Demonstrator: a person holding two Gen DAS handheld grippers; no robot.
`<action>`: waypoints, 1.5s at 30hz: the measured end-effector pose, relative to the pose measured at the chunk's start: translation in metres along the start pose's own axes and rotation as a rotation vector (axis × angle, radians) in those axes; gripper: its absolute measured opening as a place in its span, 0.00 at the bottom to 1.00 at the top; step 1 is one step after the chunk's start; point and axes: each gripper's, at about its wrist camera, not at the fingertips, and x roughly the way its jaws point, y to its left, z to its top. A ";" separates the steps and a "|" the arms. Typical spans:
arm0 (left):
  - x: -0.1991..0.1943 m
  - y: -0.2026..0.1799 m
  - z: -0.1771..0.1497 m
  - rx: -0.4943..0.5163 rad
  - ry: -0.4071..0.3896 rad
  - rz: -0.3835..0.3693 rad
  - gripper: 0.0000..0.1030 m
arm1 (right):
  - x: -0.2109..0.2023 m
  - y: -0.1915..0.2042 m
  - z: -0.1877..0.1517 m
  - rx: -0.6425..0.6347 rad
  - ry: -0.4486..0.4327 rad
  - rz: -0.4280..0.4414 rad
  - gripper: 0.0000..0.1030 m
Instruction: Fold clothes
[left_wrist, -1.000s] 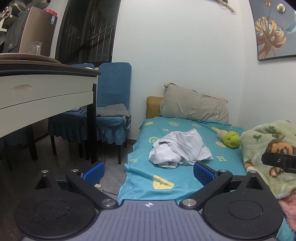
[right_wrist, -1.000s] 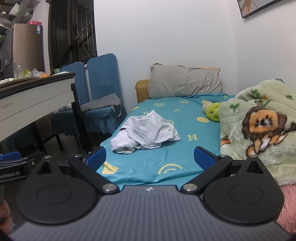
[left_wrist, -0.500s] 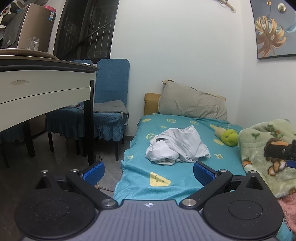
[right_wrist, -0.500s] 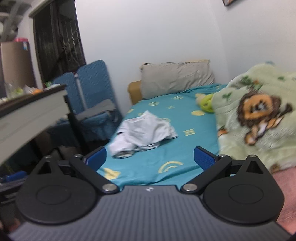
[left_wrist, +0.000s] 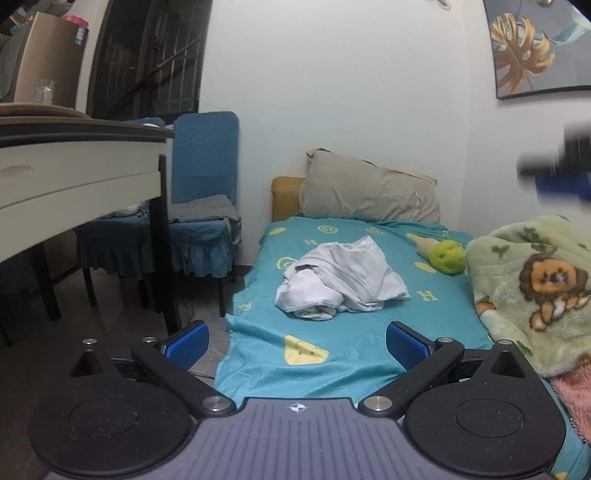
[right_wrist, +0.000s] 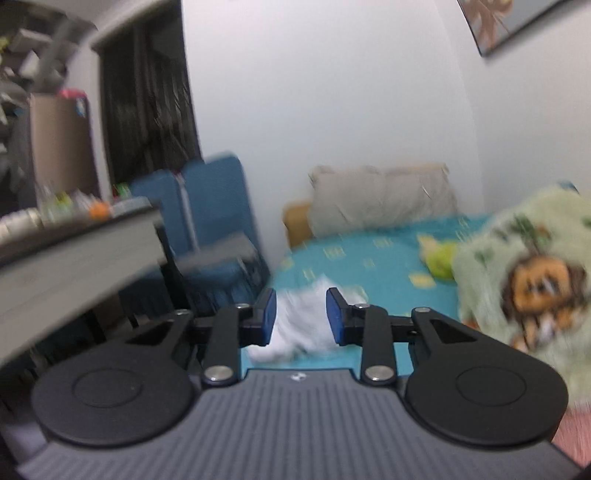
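Note:
A crumpled white garment (left_wrist: 341, 282) lies in a heap on the teal bed sheet (left_wrist: 332, 354), well ahead of both grippers. My left gripper (left_wrist: 295, 343) is open, its blue pads wide apart over the foot of the bed with nothing between them. In the blurred right wrist view, my right gripper (right_wrist: 300, 317) hangs in the air with its jaws closing. Its blue pads (right_wrist: 266, 315) stand a narrow gap apart and touch nothing; the white garment (right_wrist: 295, 326) only shows far behind the gap. The right gripper (left_wrist: 557, 173) also appears as a blurred shape at the right edge of the left wrist view.
A grey pillow (left_wrist: 369, 194) leans at the head of the bed. A green plush toy (left_wrist: 447, 256) and a green lion blanket (left_wrist: 535, 288) lie on the right. A white table (left_wrist: 74, 177) and blue-covered chairs (left_wrist: 203, 214) stand left of the bed.
The right gripper rose and its jaws went from wide apart to a narrow gap; its view became blurred. The left gripper stayed wide open and barely shifted.

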 end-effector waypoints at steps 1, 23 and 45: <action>0.007 0.000 0.001 0.001 0.018 -0.009 1.00 | 0.003 -0.002 0.009 0.007 -0.011 0.001 0.27; 0.354 -0.029 0.025 0.020 0.189 -0.078 0.82 | 0.093 -0.125 -0.040 0.308 0.158 -0.063 0.32; 0.154 -0.044 0.054 0.191 0.016 -0.255 0.03 | 0.087 -0.119 -0.046 0.218 0.138 -0.068 0.32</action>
